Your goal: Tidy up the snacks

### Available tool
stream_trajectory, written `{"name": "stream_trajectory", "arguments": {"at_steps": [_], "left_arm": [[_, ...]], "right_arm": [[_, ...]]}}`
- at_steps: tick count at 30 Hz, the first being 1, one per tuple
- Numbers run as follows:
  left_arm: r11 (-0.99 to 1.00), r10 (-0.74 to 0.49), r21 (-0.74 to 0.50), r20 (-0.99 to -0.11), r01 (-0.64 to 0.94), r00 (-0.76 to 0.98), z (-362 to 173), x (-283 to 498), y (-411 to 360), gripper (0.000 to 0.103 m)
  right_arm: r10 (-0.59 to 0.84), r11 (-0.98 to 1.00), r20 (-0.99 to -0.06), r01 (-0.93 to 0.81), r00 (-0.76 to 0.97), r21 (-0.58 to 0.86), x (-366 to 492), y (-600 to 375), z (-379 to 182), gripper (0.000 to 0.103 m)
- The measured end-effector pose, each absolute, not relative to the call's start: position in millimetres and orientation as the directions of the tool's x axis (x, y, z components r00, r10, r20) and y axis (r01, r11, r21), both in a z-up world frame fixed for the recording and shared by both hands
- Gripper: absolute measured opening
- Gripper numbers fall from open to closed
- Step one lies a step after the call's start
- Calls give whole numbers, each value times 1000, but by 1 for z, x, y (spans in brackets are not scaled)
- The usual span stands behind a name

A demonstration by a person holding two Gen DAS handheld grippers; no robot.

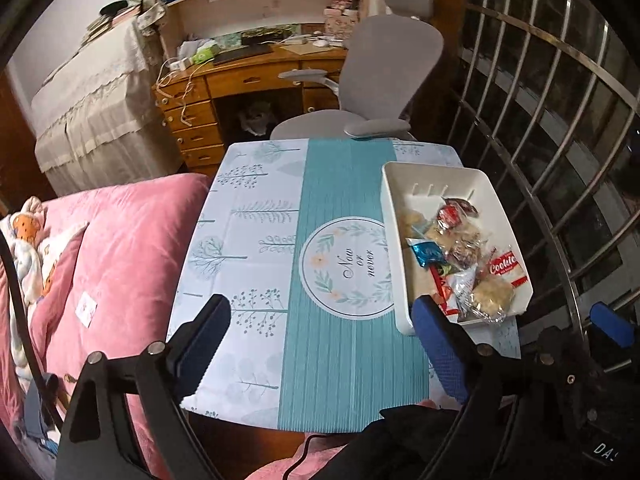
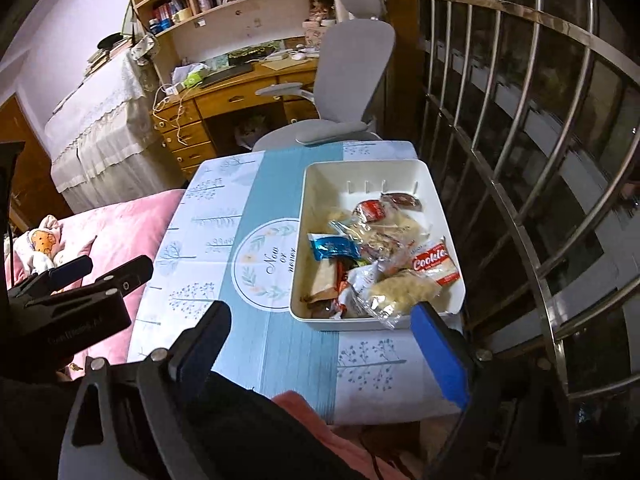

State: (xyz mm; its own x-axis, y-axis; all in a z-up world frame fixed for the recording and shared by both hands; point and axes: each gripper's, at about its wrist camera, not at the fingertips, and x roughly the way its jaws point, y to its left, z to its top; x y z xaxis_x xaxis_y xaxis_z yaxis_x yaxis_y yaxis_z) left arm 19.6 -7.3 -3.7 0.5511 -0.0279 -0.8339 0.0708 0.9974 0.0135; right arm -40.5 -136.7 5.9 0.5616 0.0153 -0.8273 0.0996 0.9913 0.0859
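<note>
Nearest the cameras, the left gripper (image 1: 320, 344) and the right gripper (image 2: 322, 344) both hang over the near edge of the table (image 1: 248, 240) with their jaws spread wide and nothing between them; neither touches a snack or the bin. Just beyond the right gripper, on the right side of the patterned tablecloth (image 2: 208, 240), sits the white bin (image 2: 362, 168), and the snacks are all inside it: a clear-wrapped pastry (image 2: 404, 290) at the near end, a red-and-white cookie pack (image 2: 436, 264) against the right wall, a blue wrapper (image 2: 334, 248) toward the left wall, and a red packet (image 2: 370, 210) further back, with more wrapped pieces heaped between them. The rest of the cloth, including its round printed emblem (image 1: 346, 266), shows no loose snack. Judging from this, the gathering looks done or very nearly so; what might remain is tidying the heap, since the far end of the bin is bare.
</note>
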Motion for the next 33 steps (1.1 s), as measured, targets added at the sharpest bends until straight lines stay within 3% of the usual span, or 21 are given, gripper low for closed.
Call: {"name": "stream_trajectory", "arguments": {"at_steps": [33], "left_arm": [[993, -33, 36, -820, 110, 571, 3, 15, -38, 96]], "right_arm": [[-18, 983, -847, 164, 531, 82, -48, -162, 0, 95]]}}
